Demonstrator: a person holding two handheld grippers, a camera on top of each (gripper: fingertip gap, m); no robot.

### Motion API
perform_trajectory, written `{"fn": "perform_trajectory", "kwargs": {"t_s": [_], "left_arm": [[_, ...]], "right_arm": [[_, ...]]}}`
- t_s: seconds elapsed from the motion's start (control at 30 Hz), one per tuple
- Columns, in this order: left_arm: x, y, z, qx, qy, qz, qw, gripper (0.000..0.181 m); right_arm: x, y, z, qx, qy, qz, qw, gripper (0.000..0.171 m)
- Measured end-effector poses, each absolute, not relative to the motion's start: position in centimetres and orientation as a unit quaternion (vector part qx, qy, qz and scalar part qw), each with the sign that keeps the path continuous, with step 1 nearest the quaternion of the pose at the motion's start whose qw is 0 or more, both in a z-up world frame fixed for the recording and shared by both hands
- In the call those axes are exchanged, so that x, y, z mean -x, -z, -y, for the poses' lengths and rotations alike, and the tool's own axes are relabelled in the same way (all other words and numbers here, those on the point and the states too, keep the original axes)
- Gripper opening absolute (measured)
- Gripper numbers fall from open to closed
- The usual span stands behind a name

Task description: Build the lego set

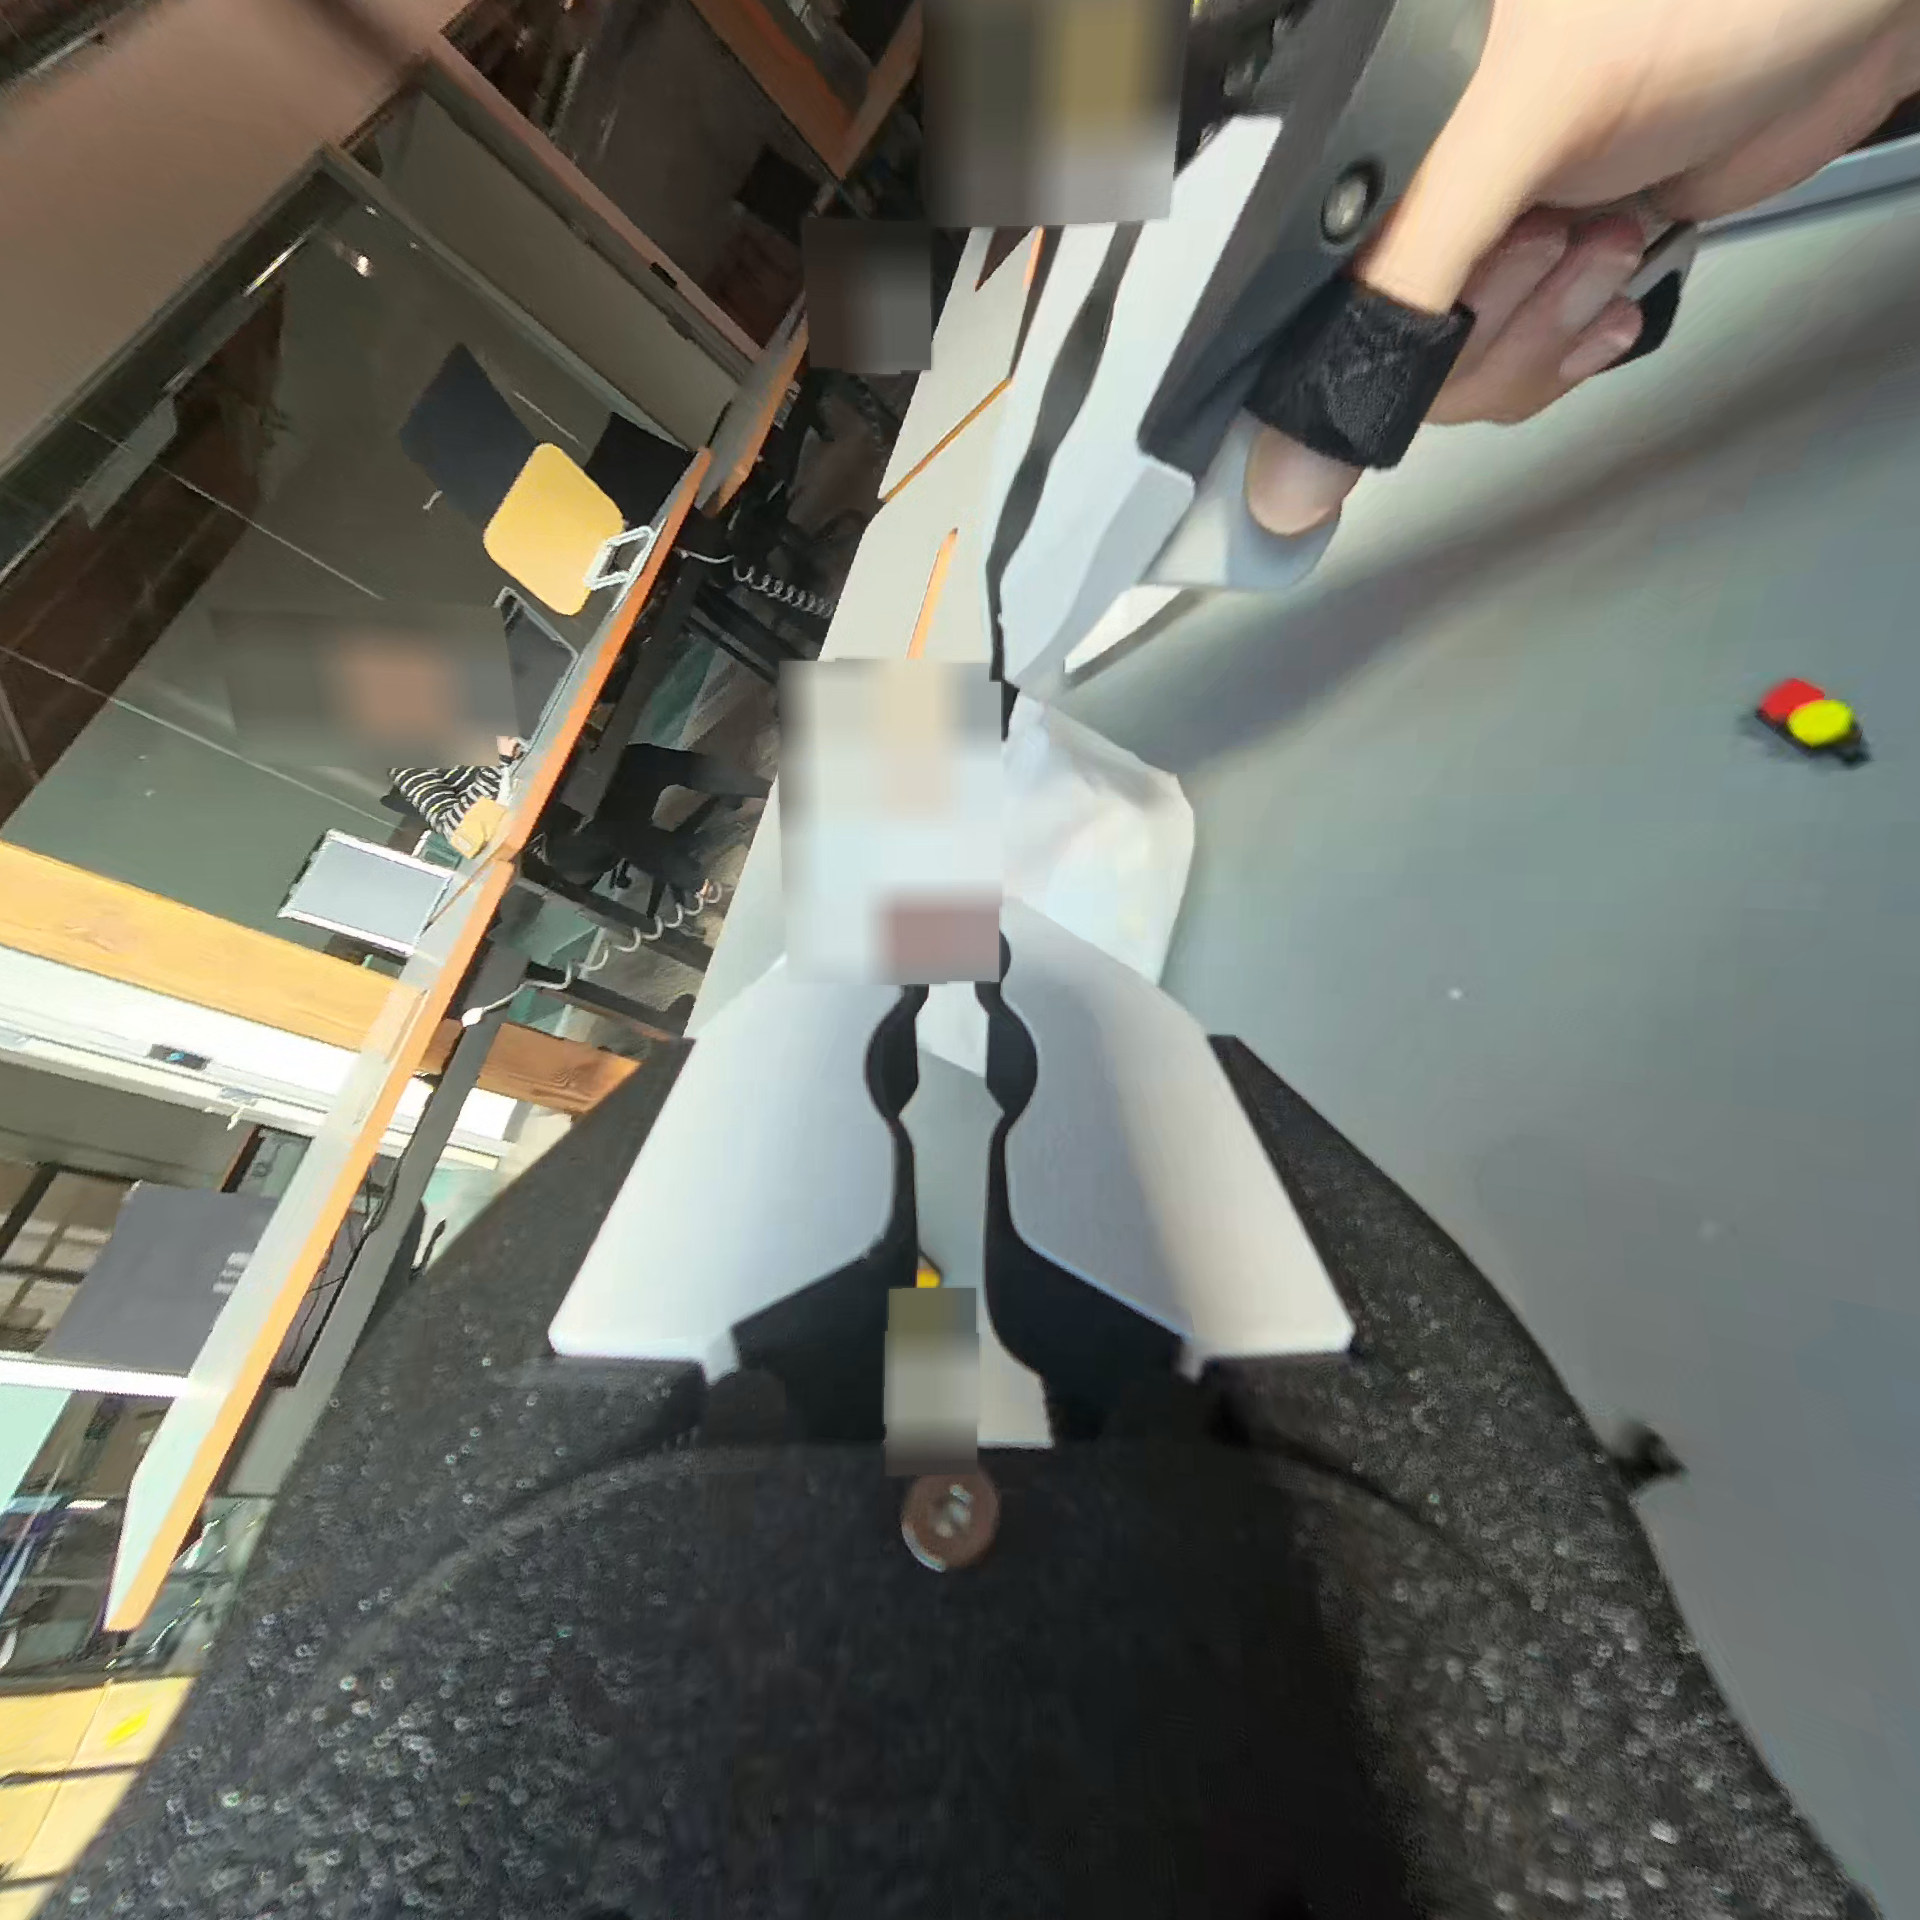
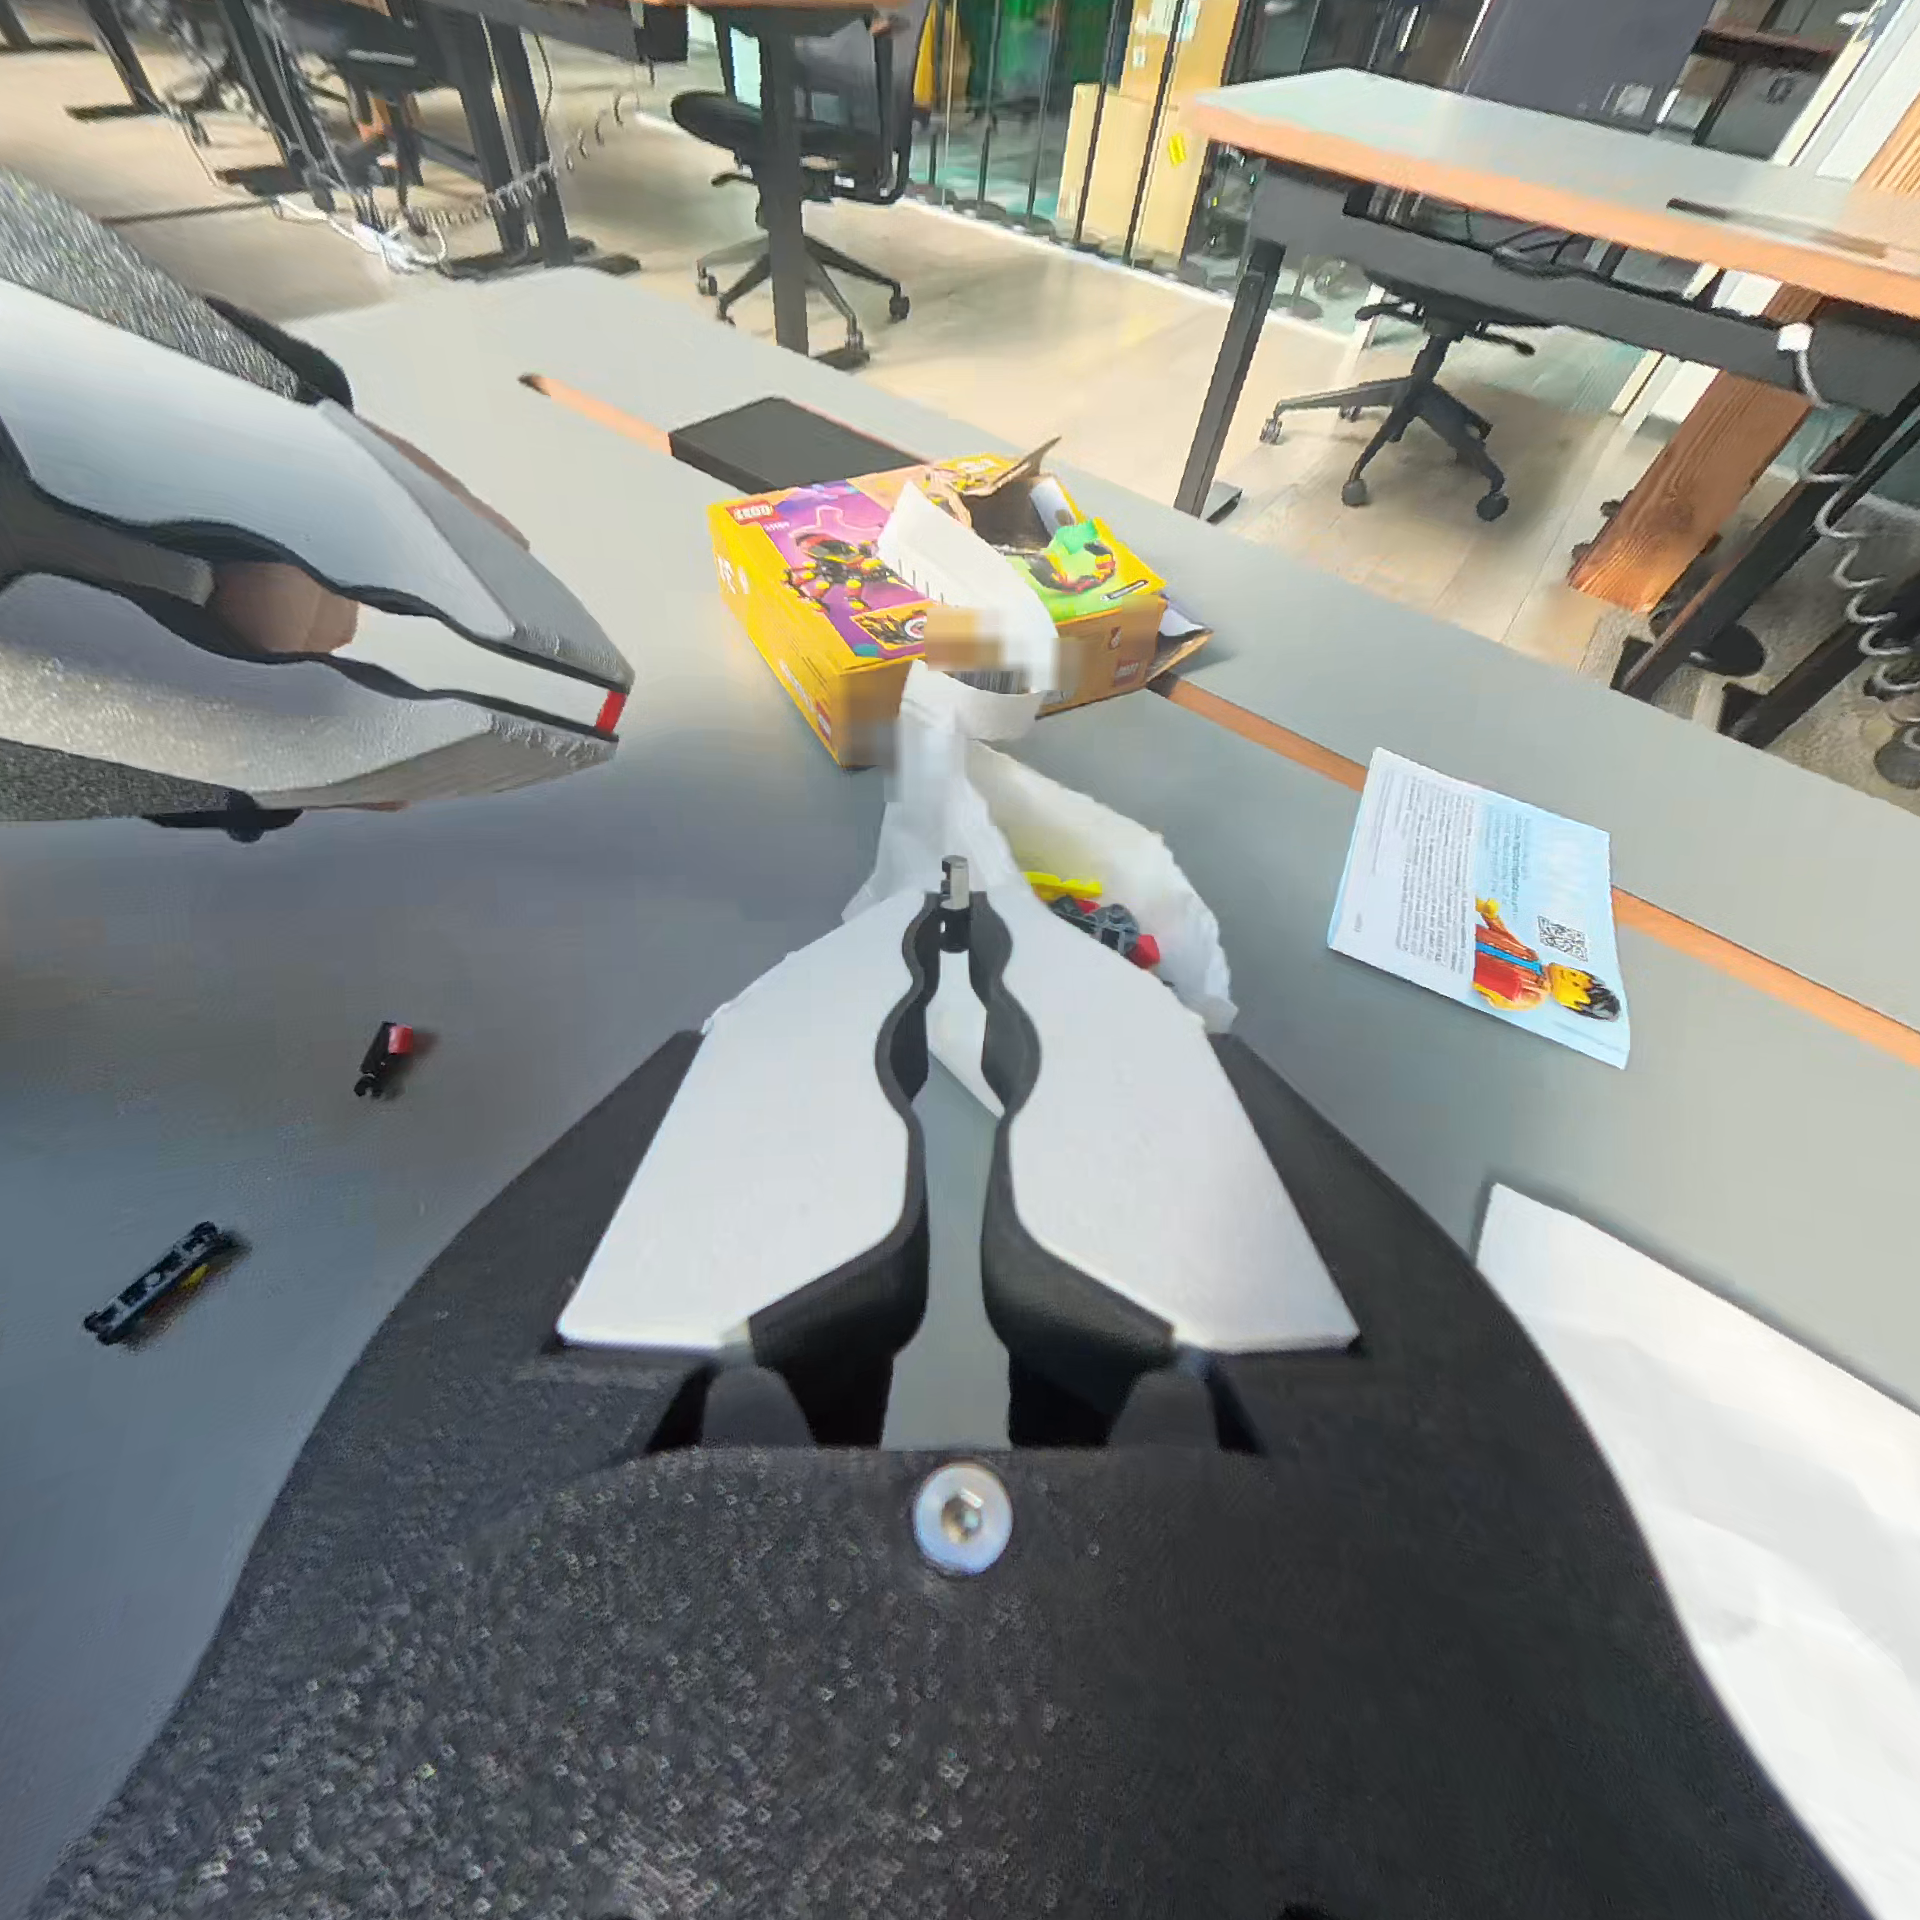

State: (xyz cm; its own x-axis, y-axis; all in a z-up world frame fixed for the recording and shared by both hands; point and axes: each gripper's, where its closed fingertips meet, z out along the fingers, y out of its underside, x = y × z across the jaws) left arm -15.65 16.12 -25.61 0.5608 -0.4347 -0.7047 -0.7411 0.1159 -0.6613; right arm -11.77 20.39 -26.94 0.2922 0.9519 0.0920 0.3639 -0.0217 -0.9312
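Observation:
In the right wrist view my right gripper [image 2: 954, 920] is shut on a small dark grey peg piece [image 2: 954, 883], held upright above the grey table [image 2: 623, 935]. My left gripper [image 2: 611, 717] comes in from the left above the table, with its tips closed on a small red piece [image 2: 611, 710]. In the left wrist view my left gripper's fingers [image 1: 1101, 1164] stand close together and a blurred patch hides the tips. The right gripper [image 1: 1132, 540], held by a hand, shows above it. A white bag [image 2: 1122, 831] holds loose yellow, black and red pieces.
A black-and-red piece [image 2: 387, 1058] and a long black piece [image 2: 156, 1283] lie on the table at left. A red-and-yellow piece [image 1: 1808, 717] lies apart. A torn yellow set box [image 2: 821, 623], a booklet [image 2: 1486, 904] and white paper [image 2: 1714, 1475] are on the table. Desks and chairs stand behind. Across from one pair of fingers to the other is roughly 7 cm.

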Motion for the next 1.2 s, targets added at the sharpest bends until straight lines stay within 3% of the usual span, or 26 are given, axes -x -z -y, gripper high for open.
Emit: {"fn": "perform_trajectory", "kwargs": {"t_s": [0.1,0.17,0.37,0.77,1.0,1.2], "left_arm": [[14.6,24.3,-21.0,0.672,-0.028,-0.459,0.580,0.008],[13.9,25.4,-22.7,0.708,0.055,-0.484,0.511,0.008],[14.8,29.0,-24.6,0.738,0.053,-0.561,0.372,0.026],[15.8,25.3,-22.4,0.718,0.030,-0.484,0.499,0.018],[15.1,26.9,-24.6,0.740,0.042,-0.480,0.469,0.014],[17.4,25.2,-22.6,0.749,0.009,-0.440,0.494,0.015]], "right_arm": [[12.6,27.6,-23.6,0.661,-0.319,0.540,0.413,0.004],[12.7,27.9,-24.5,0.665,-0.326,0.557,0.376,0.004],[13.1,29.2,-25.2,0.652,-0.329,0.603,0.322,0.012],[14.0,28.7,-24.7,0.631,-0.346,0.613,0.325,0.026],[14.6,26.2,-24.0,0.612,-0.368,0.607,0.348,0.026],[13.4,25.9,-23.8,0.619,-0.385,0.586,0.353,0.026]]}}
